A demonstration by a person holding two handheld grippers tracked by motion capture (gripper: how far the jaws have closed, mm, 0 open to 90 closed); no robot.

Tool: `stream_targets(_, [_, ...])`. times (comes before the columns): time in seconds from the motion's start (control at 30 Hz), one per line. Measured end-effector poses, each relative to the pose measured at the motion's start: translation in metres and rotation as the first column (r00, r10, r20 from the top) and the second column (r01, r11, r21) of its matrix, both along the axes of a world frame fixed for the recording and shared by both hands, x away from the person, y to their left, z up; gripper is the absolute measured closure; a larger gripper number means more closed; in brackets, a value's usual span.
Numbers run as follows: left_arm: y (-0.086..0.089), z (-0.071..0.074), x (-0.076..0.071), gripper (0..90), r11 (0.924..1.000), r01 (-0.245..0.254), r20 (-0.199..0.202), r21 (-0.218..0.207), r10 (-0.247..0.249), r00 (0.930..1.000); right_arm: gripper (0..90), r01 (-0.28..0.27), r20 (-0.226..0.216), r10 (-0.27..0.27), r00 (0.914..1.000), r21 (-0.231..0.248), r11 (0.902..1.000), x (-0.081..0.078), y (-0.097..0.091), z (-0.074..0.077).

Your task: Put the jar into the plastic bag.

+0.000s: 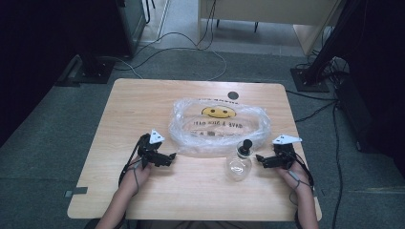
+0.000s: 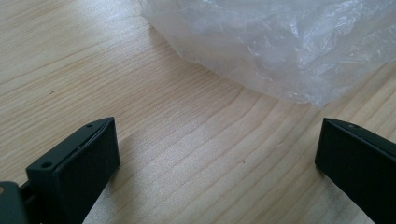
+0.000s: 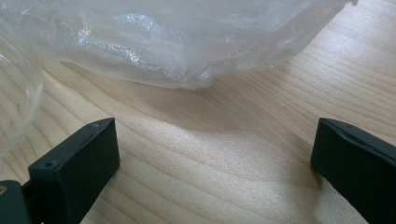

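Note:
A crumpled clear plastic bag [image 1: 217,125] with a yellow smiley face lies in the middle of the wooden table [image 1: 143,105]. A round clear glass bottle [image 1: 239,164] with a black stopper stands just in front of the bag's right part. My left gripper [image 1: 171,156] rests open on the table, left of the bag's near edge [image 2: 280,51], with bare wood between its jaws. My right gripper [image 1: 259,158] is open too, just right of the bottle, whose glass [image 3: 14,102] curves in at the left of the right gripper view, with the bag [image 3: 163,42] ahead.
A small dark round mark [image 1: 233,95] sits near the table's far edge. Cables [image 1: 191,45] run over the grey floor behind the table, and a black stand base [image 1: 310,78] is at the far right. Bare wood lies in front of both hands.

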State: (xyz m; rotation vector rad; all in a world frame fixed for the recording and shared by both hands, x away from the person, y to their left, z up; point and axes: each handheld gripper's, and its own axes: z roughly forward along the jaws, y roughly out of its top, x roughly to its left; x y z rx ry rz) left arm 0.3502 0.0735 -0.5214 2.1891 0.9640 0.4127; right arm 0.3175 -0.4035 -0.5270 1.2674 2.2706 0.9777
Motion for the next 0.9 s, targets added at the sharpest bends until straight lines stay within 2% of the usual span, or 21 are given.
stream_targets(0.9, [0.0, 0.0, 0.0, 0.0, 1.0, 0.0, 0.0, 0.0, 0.0, 1.0, 1.0, 0.008, 0.001, -0.008, 1.0, 0.0, 1.0, 0.0007, 0.0008, 0.0])
